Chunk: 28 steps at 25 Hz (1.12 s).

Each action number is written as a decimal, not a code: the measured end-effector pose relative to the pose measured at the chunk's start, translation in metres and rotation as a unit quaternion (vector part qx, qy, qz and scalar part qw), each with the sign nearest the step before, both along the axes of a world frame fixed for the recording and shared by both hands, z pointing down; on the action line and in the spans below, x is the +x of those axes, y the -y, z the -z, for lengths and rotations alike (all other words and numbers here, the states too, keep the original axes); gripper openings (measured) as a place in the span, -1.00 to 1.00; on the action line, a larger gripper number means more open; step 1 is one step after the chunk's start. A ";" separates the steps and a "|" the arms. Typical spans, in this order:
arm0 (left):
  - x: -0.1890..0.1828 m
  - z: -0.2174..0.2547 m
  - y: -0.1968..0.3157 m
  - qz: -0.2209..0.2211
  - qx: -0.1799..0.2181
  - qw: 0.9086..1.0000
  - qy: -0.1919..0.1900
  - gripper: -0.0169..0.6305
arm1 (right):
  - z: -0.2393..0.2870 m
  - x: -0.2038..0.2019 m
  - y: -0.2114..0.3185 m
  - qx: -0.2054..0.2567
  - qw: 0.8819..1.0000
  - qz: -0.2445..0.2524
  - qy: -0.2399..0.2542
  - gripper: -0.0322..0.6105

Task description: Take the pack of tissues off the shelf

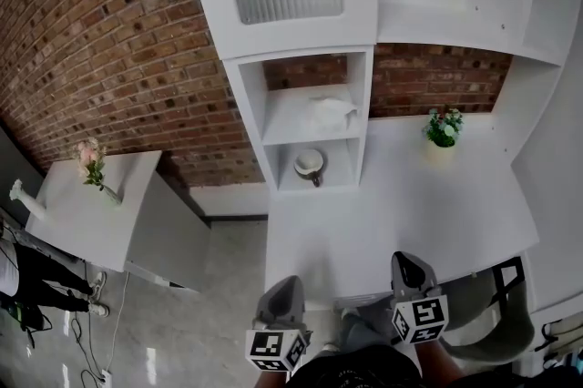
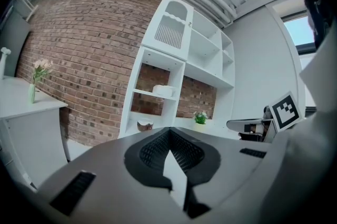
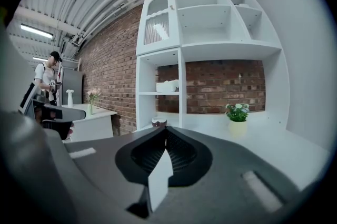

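Note:
The white pack of tissues [image 1: 330, 113] lies on the upper open shelf of the white shelf unit [image 1: 250, 104], against a brick back wall. It also shows far ahead as the tissue pack [image 2: 164, 90] in the left gripper view and the tissue pack [image 3: 167, 86] in the right gripper view. My left gripper [image 1: 291, 282] and right gripper [image 1: 404, 260] are side by side at the near edge of the white desk [image 1: 455, 213], well short of the shelf. Both point roughly level toward it. The left gripper [image 2: 169, 131] and right gripper [image 3: 166, 130] are shut, with nothing between their jaws.
A small bowl [image 1: 310, 163] sits in the cubby under the tissues. A potted plant [image 1: 444, 129] stands on the desk to the right. A chair [image 1: 496, 313] is at the desk's near right. A side table holds a flower vase [image 1: 93, 166] at left, with a person [image 3: 45, 81] beyond.

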<state>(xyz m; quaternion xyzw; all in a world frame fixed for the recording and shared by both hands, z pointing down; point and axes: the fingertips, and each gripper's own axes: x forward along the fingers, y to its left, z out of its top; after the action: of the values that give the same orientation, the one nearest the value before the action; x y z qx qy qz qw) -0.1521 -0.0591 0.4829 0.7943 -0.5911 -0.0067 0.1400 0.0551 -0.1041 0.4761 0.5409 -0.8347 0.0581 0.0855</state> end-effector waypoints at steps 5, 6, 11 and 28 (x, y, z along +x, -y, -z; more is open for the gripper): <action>-0.007 0.000 0.019 0.011 0.015 1.000 0.015 -0.92 | -0.003 -0.002 0.023 -0.006 1.000 0.000 0.002 -0.89; -0.009 -0.001 0.023 0.014 0.014 1.000 0.014 -0.92 | -0.002 -0.003 0.028 -0.004 1.000 0.001 0.002 -0.89; -0.016 0.005 0.046 0.037 0.004 0.999 -0.013 -0.92 | 0.003 -0.008 0.059 0.001 1.000 0.016 0.006 -0.89; -0.003 0.003 0.120 0.066 0.011 0.998 0.010 -0.92 | -0.005 0.015 0.144 -0.019 0.999 0.038 0.015 -0.89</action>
<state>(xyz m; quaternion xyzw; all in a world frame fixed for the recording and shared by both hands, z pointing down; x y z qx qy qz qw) -0.1550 -0.1791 0.4798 0.7549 -0.6437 -0.0141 0.1247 0.0697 -0.2482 0.4813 0.5058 -0.8548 0.0785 0.0853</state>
